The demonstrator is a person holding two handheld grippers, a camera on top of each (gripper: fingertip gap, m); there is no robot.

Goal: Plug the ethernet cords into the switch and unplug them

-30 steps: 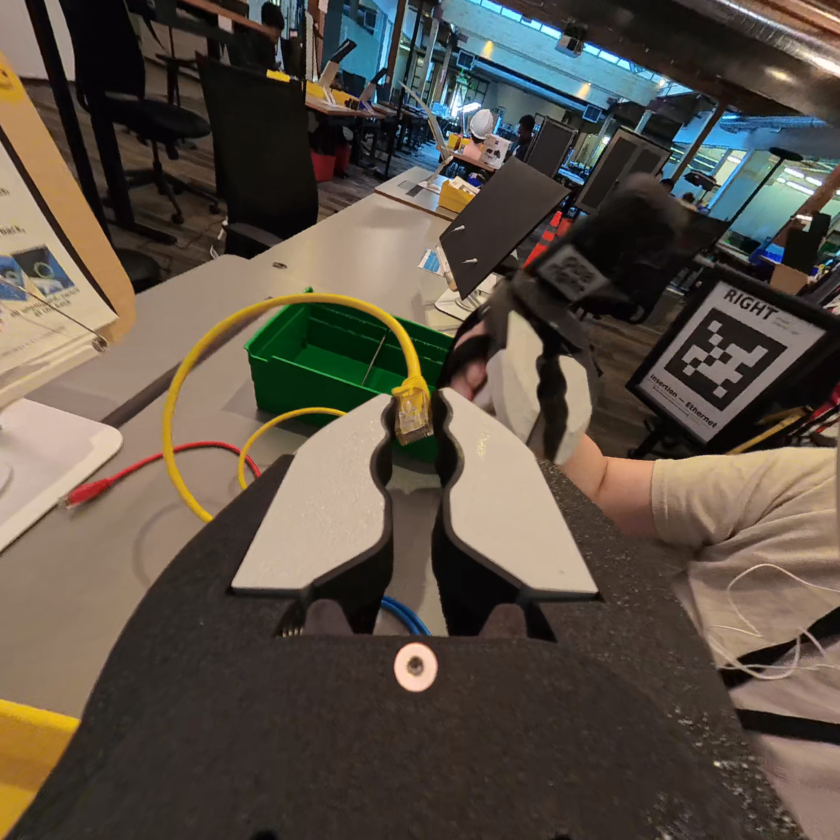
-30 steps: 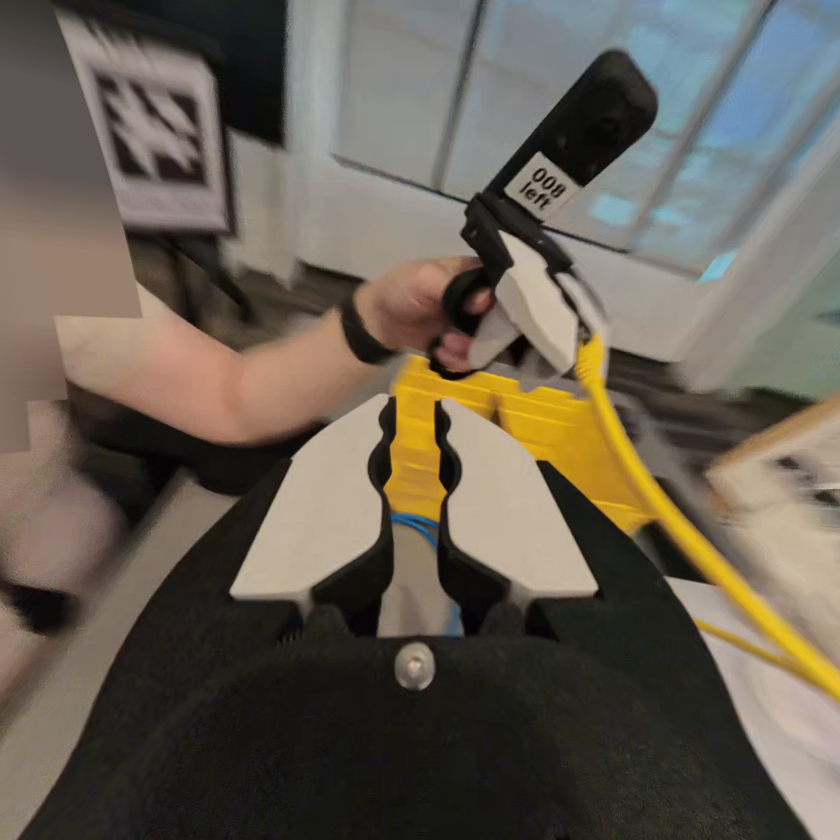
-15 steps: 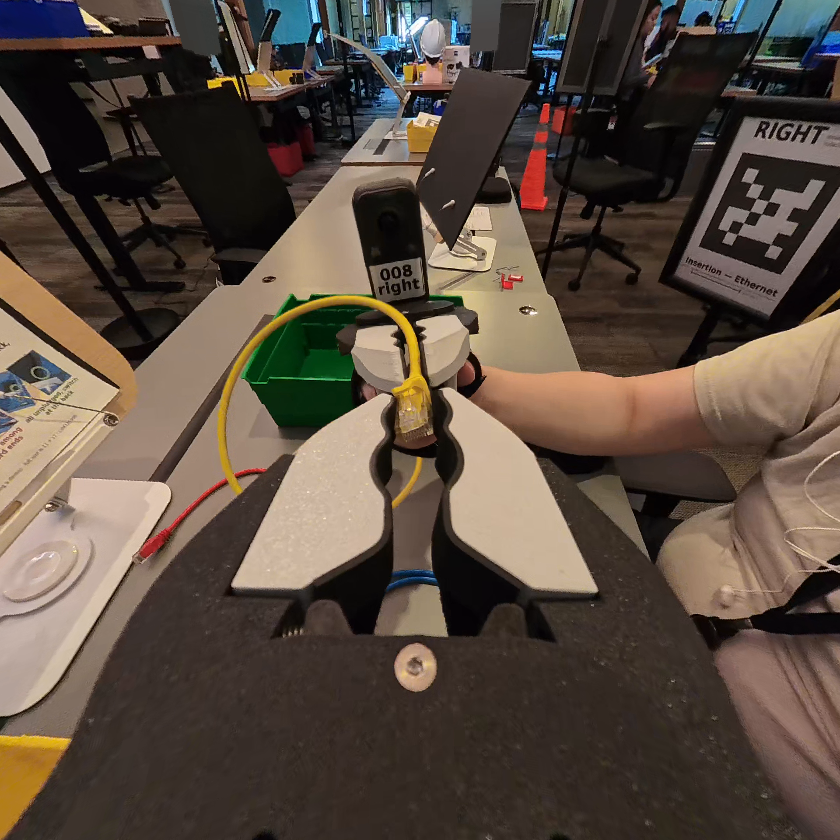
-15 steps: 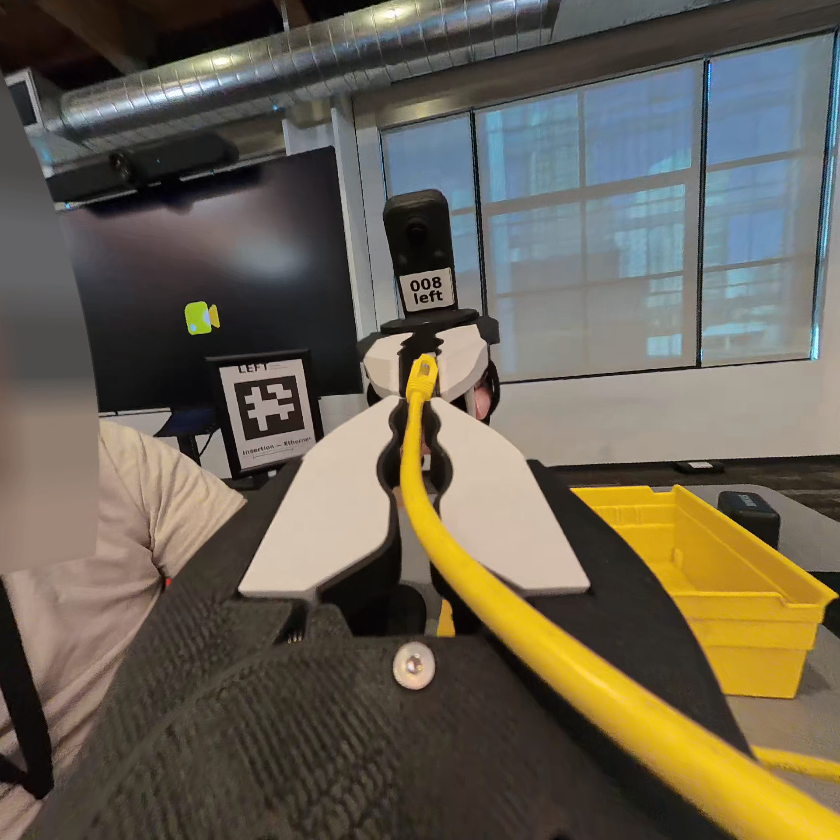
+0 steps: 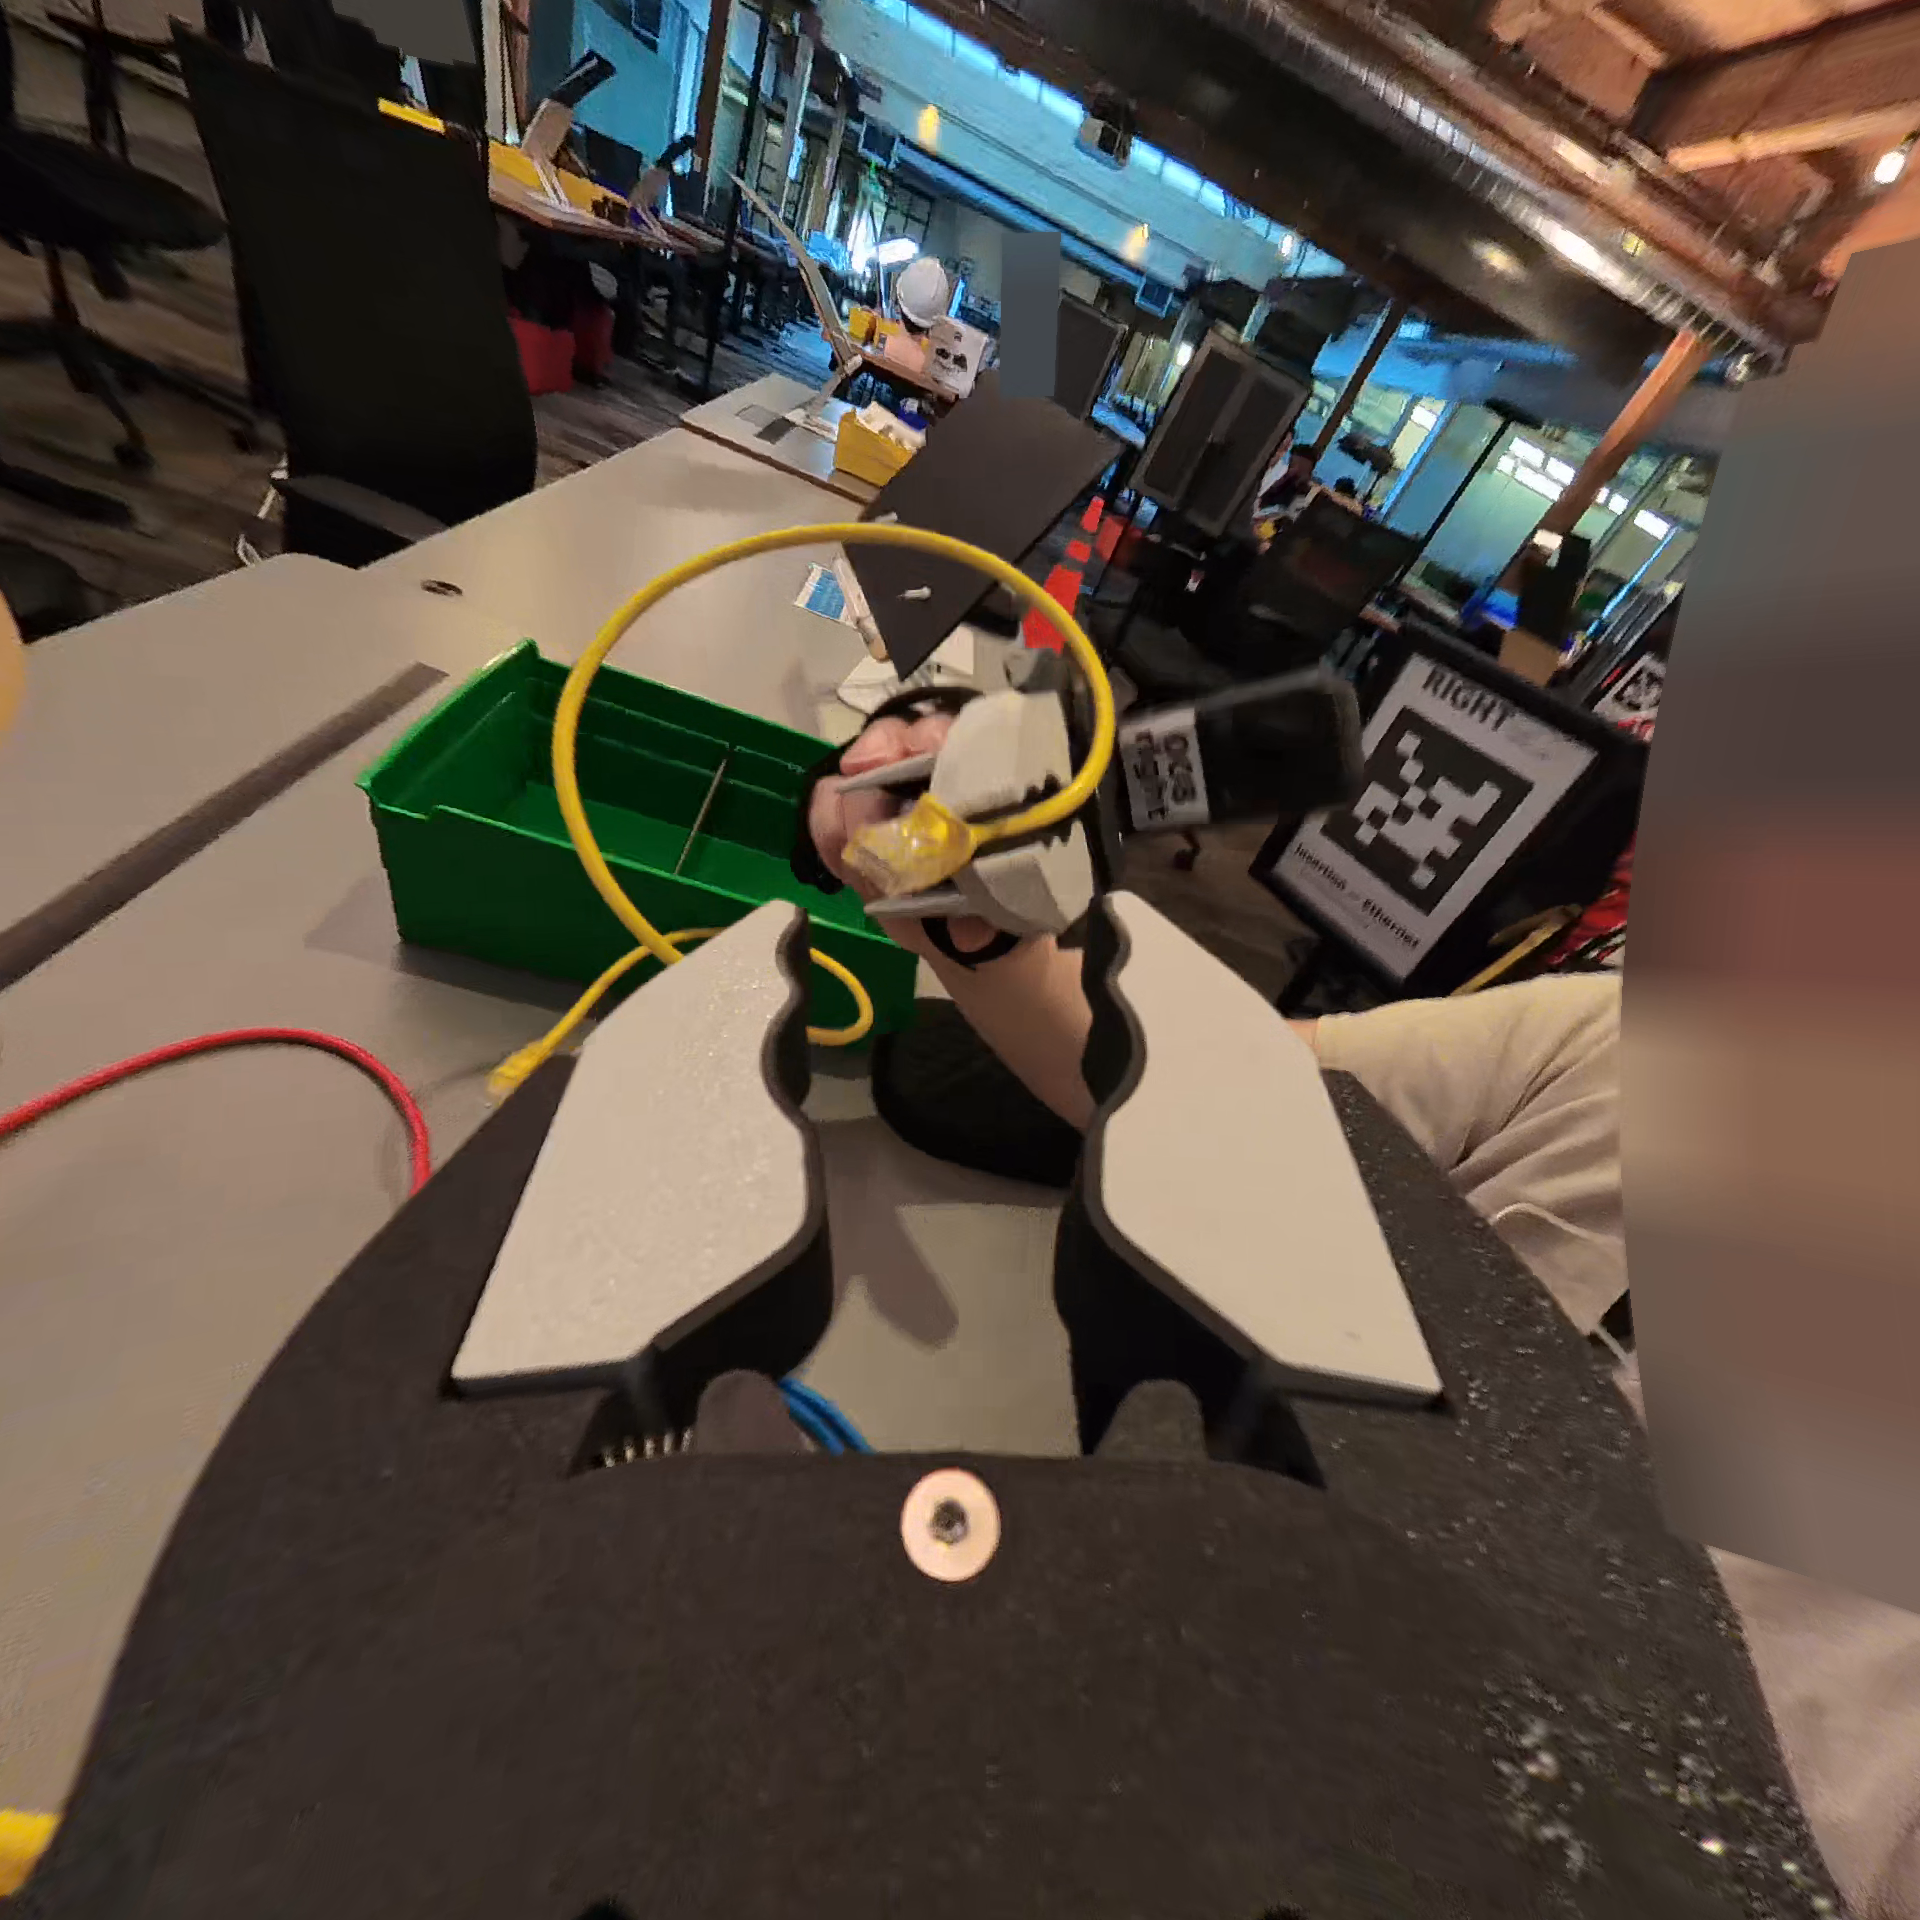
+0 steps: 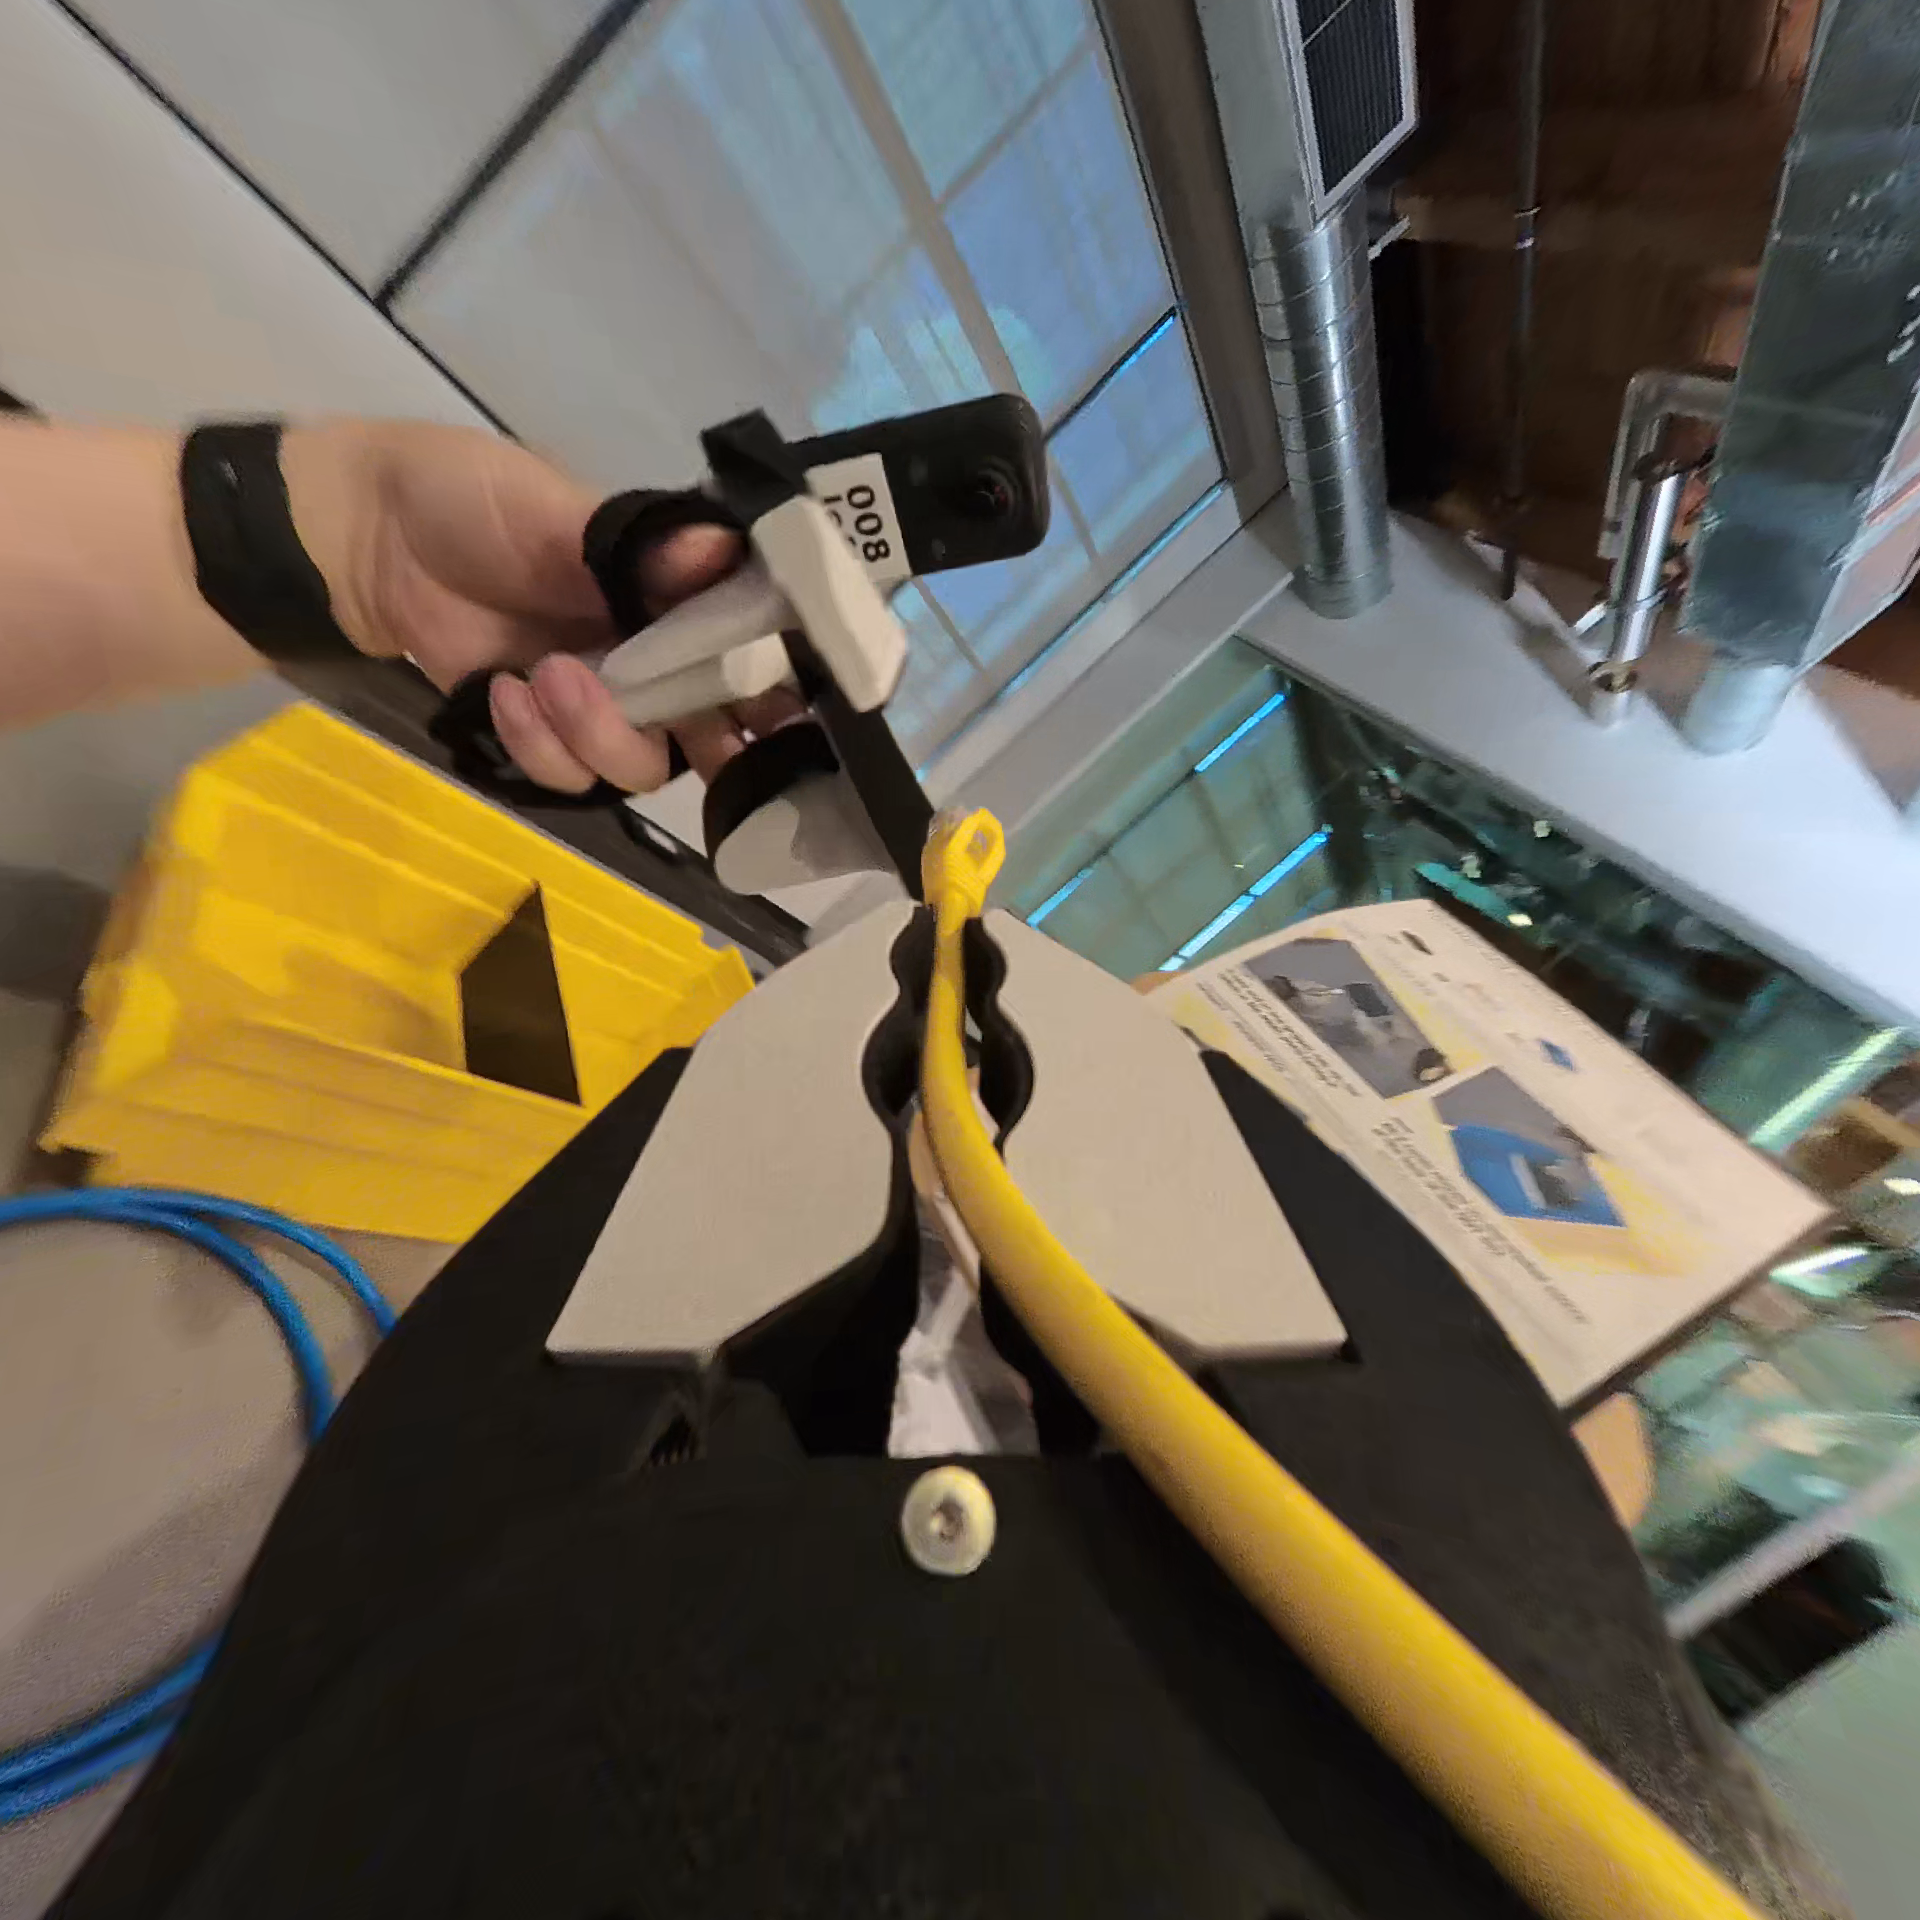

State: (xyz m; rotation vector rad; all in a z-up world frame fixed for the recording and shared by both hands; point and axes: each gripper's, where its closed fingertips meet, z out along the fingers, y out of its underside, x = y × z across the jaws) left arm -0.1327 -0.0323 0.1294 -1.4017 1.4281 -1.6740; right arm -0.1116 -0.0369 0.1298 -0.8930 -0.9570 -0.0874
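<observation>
Grey table with green bin only leftward; yellow bin rightward.

Your right gripper has its fingers pressed on the yellow ethernet cord, its plug poking past the tips. Your left hand holds the other gripper just beyond, above the yellow bin; a blue cord curves at left.

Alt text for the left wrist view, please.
The left gripper is open and empty; beyond it the right gripper holds a yellow cable just behind its plug. A green bin and red cable lie on the grey table.
</observation>
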